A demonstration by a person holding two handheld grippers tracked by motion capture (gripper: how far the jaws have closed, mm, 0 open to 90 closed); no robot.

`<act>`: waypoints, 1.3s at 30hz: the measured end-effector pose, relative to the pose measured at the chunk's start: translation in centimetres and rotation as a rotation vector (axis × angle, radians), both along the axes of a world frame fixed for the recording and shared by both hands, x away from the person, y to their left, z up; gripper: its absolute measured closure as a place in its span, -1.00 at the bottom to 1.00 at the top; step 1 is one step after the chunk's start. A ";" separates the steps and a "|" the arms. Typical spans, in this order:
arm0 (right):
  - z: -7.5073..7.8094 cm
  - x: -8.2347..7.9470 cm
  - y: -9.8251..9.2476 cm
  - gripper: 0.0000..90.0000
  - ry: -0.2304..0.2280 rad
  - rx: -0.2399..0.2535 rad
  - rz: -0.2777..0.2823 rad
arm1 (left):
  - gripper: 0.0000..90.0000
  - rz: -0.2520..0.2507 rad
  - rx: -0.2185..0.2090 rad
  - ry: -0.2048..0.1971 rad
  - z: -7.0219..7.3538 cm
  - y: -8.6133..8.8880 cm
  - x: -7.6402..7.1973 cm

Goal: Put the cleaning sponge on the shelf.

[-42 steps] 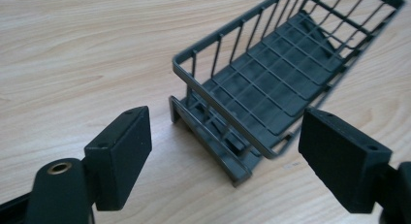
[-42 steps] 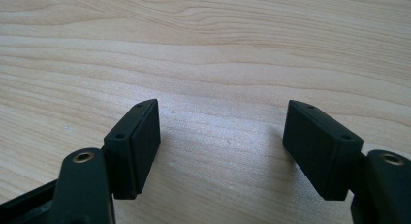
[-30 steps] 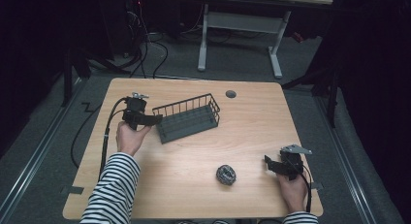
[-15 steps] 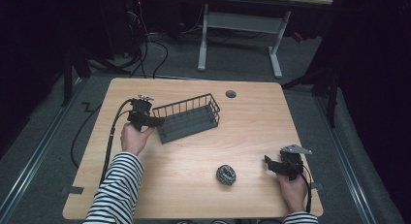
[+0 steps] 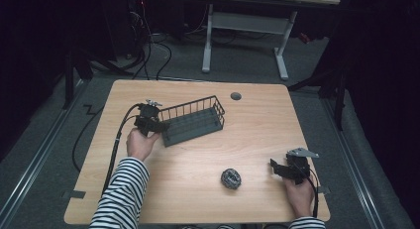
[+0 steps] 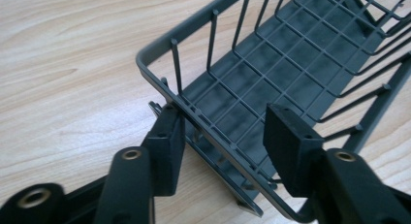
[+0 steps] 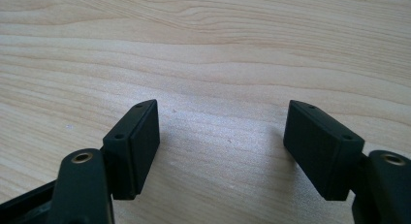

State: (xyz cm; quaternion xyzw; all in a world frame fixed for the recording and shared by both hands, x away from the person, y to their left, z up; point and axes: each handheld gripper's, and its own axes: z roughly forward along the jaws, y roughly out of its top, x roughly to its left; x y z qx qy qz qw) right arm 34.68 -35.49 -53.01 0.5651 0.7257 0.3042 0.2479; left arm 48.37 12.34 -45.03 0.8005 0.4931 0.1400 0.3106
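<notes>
A dark grey wire basket (image 5: 193, 122) lies on the wooden table (image 5: 257, 135), left of centre. My left gripper (image 5: 154, 124) is at its left end. In the left gripper view the basket's end wall (image 6: 203, 122) runs slantwise between the jaws, which have just been closing. One pad (image 6: 167, 146) presses the rim from outside, and the other pad (image 6: 291, 146) sits inside the basket against the wires. My right gripper (image 5: 275, 167) rests near the front right corner, open over bare wood (image 7: 220, 122). A grey scouring ball (image 5: 231, 178) lies to its left, untouched.
A round cable hole (image 5: 236, 96) sits near the table's far edge. A black cable (image 5: 116, 144) trails from the left gripper off the table's left side. Beyond the table stand a white desk frame (image 5: 208, 40) and floor cables.
My left gripper has edged right onto the basket's end and its jaws have narrowed around the wall. The right gripper and the scouring ball have stayed where they were.
</notes>
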 end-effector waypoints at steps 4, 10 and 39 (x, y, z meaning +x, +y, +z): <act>0.0 0.0 0.0 -0.35 0.001 0.000 -0.001 | 0.24 0.003 -0.024 0.001 -0.1 0.3 -0.2; 0.0 0.0 0.0 -0.35 0.000 -0.001 0.000 | 0.24 -0.008 -0.017 -0.003 -0.1 0.2 -0.9; 0.0 0.0 0.0 -0.35 0.002 -0.001 -0.001 | 0.22 -0.077 -0.056 -0.041 -0.4 -0.6 -5.4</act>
